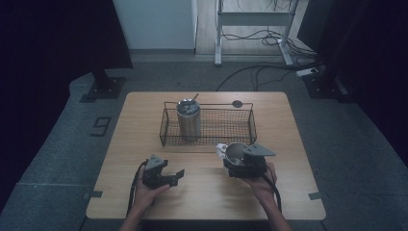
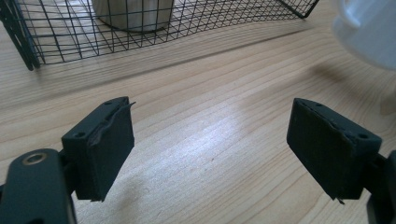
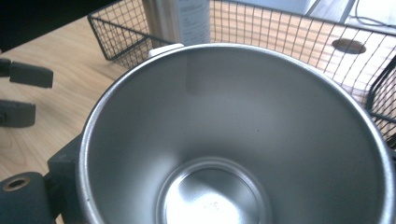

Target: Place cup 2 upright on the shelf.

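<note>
From above: my right gripper (image 1: 236, 162) grasps a steel cup (image 1: 235, 151) with a white handle. I hold it over the wooden tabletop (image 1: 207, 197), just in front of a black wire basket (image 1: 240, 129). A tall steel tumbler (image 1: 188, 121) stands upright in the basket's left end, with a thin stick rising from its top. My left gripper (image 1: 176, 176) hovers low over the tabletop's near left, its jaws released and nothing between them. A dark round disc (image 1: 237, 103) sits in the tabletop behind the basket.

Left gripper view: my two black jaws stand wide apart over bare wood. The basket (image 2: 46, 42) lies ahead with the tumbler's base (image 2: 135, 14) inside it. The cup's white outside (image 2: 369, 32) shows at the upper right, blurred.

Right gripper view: the cup's shiny inside (image 3: 233, 140) faces the camera, its mouth open toward me and its rim close against the lens. My jaws are clenched on it from below, though I can see little of them past the rim. Beyond it stand the basket and tumbler (image 3: 182, 18), and my left gripper's jaws (image 3: 25, 93) show at the left edge.
</note>
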{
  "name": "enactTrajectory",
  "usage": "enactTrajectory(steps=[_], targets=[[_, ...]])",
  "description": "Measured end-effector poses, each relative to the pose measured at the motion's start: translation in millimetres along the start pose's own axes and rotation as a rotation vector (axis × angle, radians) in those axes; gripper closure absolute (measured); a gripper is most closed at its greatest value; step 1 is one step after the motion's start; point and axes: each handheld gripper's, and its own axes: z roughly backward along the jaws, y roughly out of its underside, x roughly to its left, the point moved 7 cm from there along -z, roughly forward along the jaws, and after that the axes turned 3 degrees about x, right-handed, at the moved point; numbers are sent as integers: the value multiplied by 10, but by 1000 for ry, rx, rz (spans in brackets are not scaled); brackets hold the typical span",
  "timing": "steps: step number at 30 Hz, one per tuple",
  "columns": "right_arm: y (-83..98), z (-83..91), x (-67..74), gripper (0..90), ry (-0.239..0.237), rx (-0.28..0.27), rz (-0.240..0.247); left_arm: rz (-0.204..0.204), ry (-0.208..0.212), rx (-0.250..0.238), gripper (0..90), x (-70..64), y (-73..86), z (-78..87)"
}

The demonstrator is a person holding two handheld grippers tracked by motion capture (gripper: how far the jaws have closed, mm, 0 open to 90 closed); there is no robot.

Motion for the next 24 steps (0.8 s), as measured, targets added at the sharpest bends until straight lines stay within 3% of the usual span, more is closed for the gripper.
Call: enactTrajectory(steps=[24], targets=[[-446, 225, -89, 67, 2, -52, 31, -4, 2, 14, 153, -10, 25, -31]])
